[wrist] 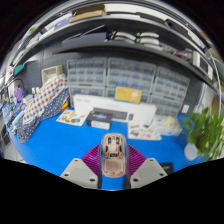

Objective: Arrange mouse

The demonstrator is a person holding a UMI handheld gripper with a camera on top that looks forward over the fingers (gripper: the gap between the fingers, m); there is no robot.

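A beige-pink computer mouse (113, 153) sits between my two fingers, its front end pointing away from me. Both purple pads (93, 157) press against its sides, so my gripper (113, 160) is shut on the mouse. It is held above the blue table top (60, 140). The underside of the mouse is hidden.
A white box with a yellow label (113, 106) stands on the far side of the table. A green plant (208, 130) is at the right. A patterned cloth bundle (40, 105) lies at the left. Shelves with drawers (120, 72) line the back wall.
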